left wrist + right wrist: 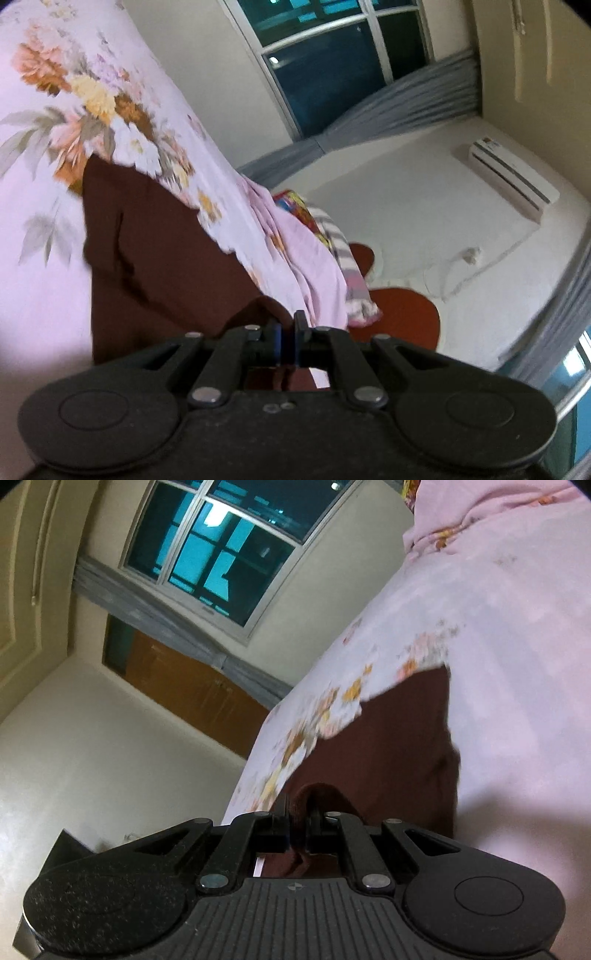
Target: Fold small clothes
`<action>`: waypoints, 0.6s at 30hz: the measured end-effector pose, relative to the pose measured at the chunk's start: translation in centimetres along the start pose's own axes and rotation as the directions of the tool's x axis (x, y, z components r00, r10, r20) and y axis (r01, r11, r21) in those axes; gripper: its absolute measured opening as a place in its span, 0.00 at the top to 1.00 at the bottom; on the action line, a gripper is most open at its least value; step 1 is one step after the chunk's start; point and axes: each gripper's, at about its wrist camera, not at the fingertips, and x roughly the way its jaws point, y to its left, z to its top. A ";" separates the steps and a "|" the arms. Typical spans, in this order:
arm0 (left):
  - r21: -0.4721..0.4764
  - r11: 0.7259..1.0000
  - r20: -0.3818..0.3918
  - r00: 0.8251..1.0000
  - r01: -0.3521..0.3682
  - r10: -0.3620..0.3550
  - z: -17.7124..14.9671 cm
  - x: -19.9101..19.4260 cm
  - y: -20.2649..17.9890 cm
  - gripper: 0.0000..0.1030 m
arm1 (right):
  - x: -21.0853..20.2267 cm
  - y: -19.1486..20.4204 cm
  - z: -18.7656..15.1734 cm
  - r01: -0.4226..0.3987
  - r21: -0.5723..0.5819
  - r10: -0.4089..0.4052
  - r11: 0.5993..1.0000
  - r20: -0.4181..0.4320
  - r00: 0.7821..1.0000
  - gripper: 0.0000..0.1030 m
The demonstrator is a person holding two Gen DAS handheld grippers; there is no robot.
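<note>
A dark brown garment (155, 251) lies on a pink floral bedsheet (74, 92). My left gripper (287, 332) is shut on one corner of it, and a fold of brown cloth bunches between the pads. In the right wrist view the same brown garment (391, 746) stretches away from my right gripper (297, 823), which is shut on another corner, with the cloth pinched and curling over the fingertips. Both held corners are lifted off the sheet. The rest of the garment still rests on the bed.
A bunched pink sheet and a striped cloth (343, 258) hang off the bed edge. Past the bed are a window (332, 55), grey curtains (406, 107), an air conditioner (513, 177), a second window (221, 546) and a wooden cabinet (192, 686).
</note>
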 end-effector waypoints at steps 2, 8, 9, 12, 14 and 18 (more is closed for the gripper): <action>-0.024 1.000 0.032 0.999 -0.002 0.003 2.0 1.8 1.2 0.96 | 1.8 -1.3 2.2 -0.001 0.033 0.001 0.999 0.013 1.000 0.93; -0.089 0.995 0.063 0.997 -0.044 0.050 7.3 7.6 5.7 0.96 | 8.6 -6.8 7.0 0.039 0.152 -0.042 0.988 0.018 0.999 0.93; -0.084 0.995 0.064 0.996 -0.051 0.056 7.9 8.4 6.2 0.96 | 9.9 -7.8 7.7 0.042 0.168 -0.046 0.985 0.019 0.999 0.93; -0.089 0.991 0.047 0.994 -0.097 0.102 9.7 10.8 8.0 0.96 | 12.4 -10.3 9.3 0.053 0.209 -0.058 0.976 0.018 0.998 0.93; -0.123 0.981 0.037 0.987 -0.149 0.154 10.2 12.1 9.7 0.96 | 13.9 -11.9 9.9 0.100 0.238 -0.101 0.966 -0.007 0.995 0.93; -0.187 0.953 0.014 0.970 -0.237 0.244 10.1 13.4 13.0 0.87 | 16.1 -15.0 9.9 0.126 0.321 -0.112 0.939 -0.060 0.992 0.93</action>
